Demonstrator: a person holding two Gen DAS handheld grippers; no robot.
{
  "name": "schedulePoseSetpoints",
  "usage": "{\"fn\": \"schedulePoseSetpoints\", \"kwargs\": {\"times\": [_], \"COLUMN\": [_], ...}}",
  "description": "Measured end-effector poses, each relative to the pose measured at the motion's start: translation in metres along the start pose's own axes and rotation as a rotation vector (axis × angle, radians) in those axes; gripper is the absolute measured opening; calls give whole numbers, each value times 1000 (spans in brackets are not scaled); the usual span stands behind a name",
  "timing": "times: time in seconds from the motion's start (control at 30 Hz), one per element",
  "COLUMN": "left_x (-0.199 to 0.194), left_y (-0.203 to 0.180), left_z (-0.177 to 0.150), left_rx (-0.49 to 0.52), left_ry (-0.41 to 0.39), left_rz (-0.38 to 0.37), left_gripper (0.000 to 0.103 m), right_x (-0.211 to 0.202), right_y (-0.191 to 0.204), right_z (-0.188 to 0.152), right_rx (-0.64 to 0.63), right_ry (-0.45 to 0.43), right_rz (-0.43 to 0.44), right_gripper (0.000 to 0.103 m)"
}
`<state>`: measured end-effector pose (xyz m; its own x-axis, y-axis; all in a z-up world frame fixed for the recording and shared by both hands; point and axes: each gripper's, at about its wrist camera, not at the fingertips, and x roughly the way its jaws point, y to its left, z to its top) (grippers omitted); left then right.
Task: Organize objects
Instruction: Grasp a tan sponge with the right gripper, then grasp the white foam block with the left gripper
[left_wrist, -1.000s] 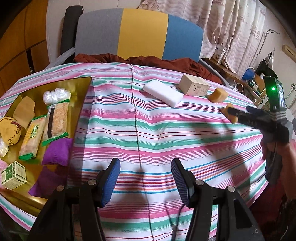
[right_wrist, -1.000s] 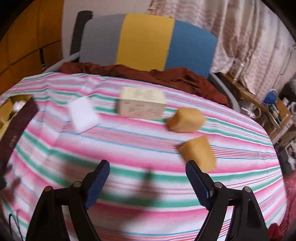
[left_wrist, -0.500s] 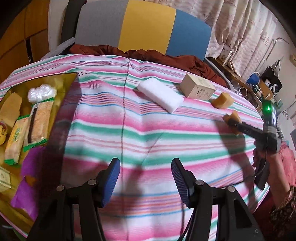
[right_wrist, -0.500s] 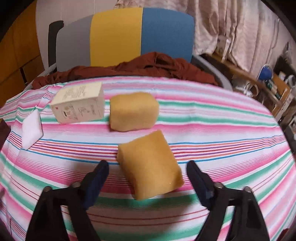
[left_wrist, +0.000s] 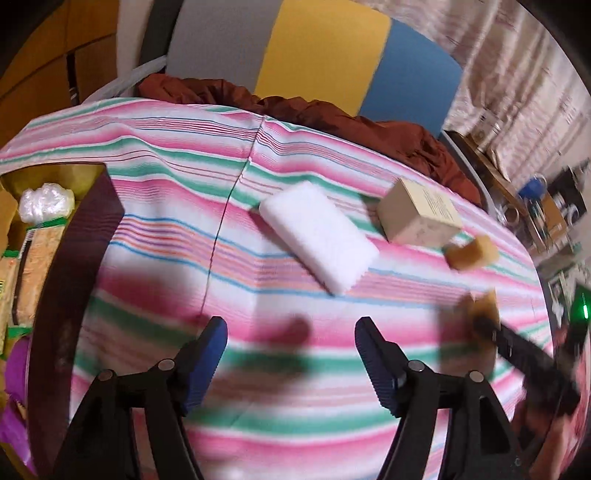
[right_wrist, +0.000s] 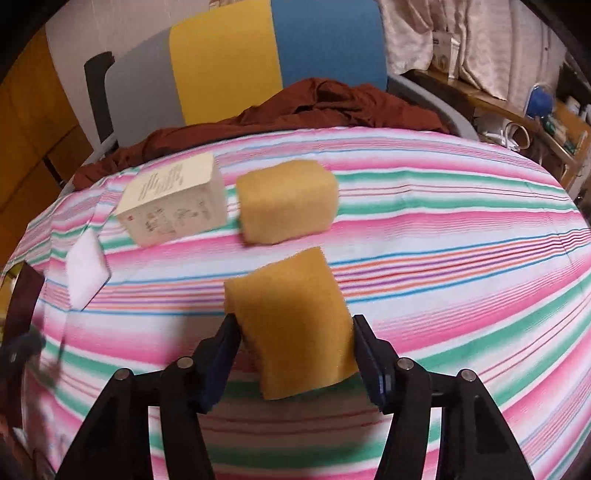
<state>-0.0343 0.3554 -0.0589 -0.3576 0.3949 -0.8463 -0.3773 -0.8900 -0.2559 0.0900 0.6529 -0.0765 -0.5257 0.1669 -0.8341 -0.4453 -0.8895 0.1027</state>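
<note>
Here, in the left wrist view, the left claw is being held open and empty over the near edge of the worktop, the white block lying ahead of it, long axis running toward the far left.

In the right wrist view, the near sponge is being bracketed by the right claw, long axis pointing away; the pads, wide apart half a second ago, are now being pressed against its sides.
</note>
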Motion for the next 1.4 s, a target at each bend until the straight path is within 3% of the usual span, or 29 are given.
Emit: {"fn": "schedulePoseSetpoints", "kwargs": {"times": [0.07,0.4,0.57,0.7,0.87,1.1,1.4], "left_x": [7,49,72,74,63,46,33], "left_y": [-6,-29,-38,-39,-46,-52,-44], "left_z": [7,49,55,50,36,9,-6], "left_rx": [-13,-104,-41,5,115,246,292], "left_ry": [-1,21,40,-19,-105,-204,-232], "left_rz": [13,70,130,105,80,107,112], "left_gripper": [79,85,85,85,66,62,61], "right_x": [-1,-1,-2,-2,-2,-1,-13], "right_y": [6,14,17,16,16,20,23], "right_z": [-1,-4,-5,-5,-5,-6,-5], "right_rx": [-13,-48,-64,-63,-66,-87,-73], "right_ry": [22,48,52,54,53,50,0], "right_rz": [1,-10,-17,-15,-17,-32,-5], "right_gripper": [61,62,62,62,62,62,61]}}
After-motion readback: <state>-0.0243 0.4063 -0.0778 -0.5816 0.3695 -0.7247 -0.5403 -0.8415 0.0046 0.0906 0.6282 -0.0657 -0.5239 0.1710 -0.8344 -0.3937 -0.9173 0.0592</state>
